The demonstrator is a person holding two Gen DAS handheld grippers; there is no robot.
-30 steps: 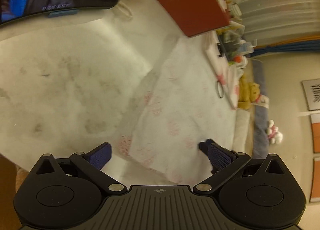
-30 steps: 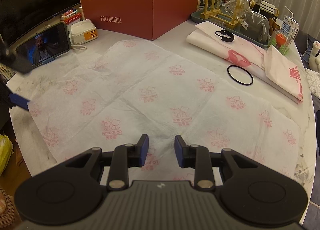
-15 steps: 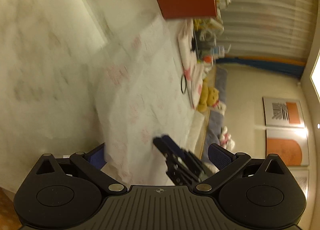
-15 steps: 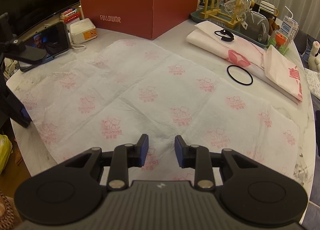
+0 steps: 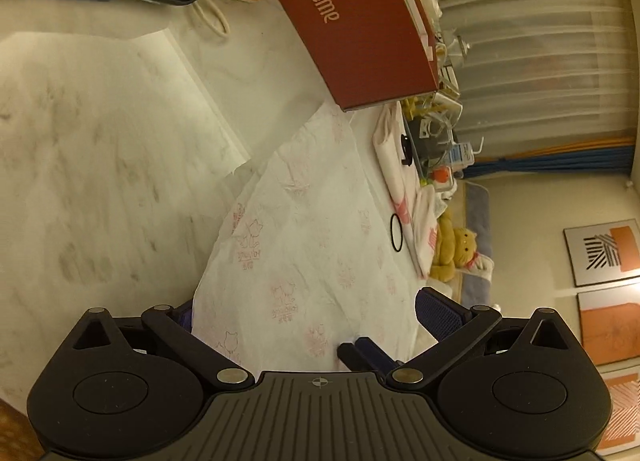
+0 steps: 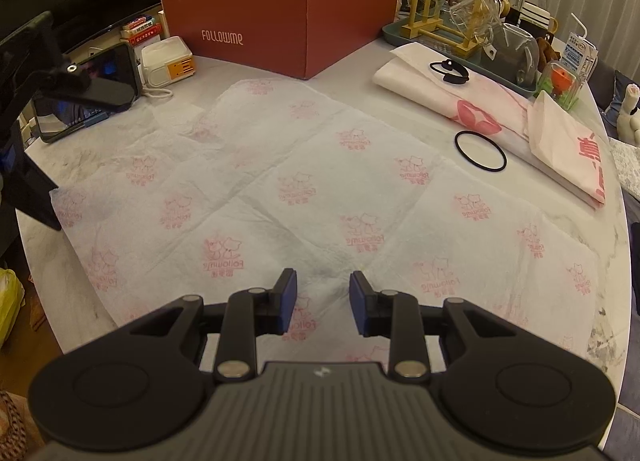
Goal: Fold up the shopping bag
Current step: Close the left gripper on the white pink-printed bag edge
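We see one round white marble table (image 6: 600,325). One thin white non-woven shopping bag (image 6: 304,189), pink-printed, creased, spread flat across it. One red cardboard box (image 6: 280,37) behind. One black ring (image 6: 480,151) just beside bag. Left gripper (image 5: 308,313) wide open at bag's edge; right gripper (image 6: 323,297) narrowly parted over bag, gripping nothing.

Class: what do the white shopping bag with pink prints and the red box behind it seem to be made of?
White pink-printed shopping bag: probably non-woven fabric, matte; soft creases and a fuzzy surface. Red lidless box: likely cardboard, matte; thin stiff walls with sharp folded corners.
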